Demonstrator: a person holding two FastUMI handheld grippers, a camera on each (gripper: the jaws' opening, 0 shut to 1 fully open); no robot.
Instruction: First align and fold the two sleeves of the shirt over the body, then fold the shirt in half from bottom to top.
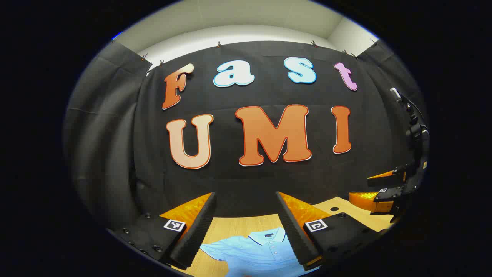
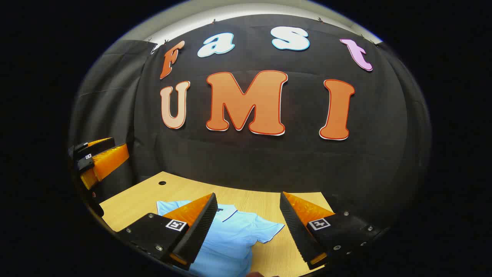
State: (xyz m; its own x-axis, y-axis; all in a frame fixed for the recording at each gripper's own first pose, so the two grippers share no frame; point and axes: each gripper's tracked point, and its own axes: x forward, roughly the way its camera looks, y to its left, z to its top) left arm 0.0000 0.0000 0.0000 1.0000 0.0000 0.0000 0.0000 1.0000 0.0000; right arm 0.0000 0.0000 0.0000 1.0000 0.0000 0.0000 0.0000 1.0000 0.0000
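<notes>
A light blue polo shirt (image 1: pixel 255 252) lies flat on the wooden table (image 1: pixel 230 227), collar toward the back wall, with a short sleeve spread out to each side. My left gripper (image 1: pixel 246 225) hovers open above the collar, nothing between its fingers. In the right gripper view the same shirt (image 2: pixel 234 238) lies below, one short sleeve (image 2: pixel 269 231) spread out to the right. My right gripper (image 2: pixel 248 227) is open above that side of the shirt, holding nothing. Each view catches the other gripper at its edge: the right gripper (image 1: pixel 388 192) and the left gripper (image 2: pixel 98 159).
The wooden table (image 2: pixel 134 204) runs back to the black cloth wall and has a small round hole (image 2: pixel 162 182) near its far left corner. Bare wood lies to the right of the shirt.
</notes>
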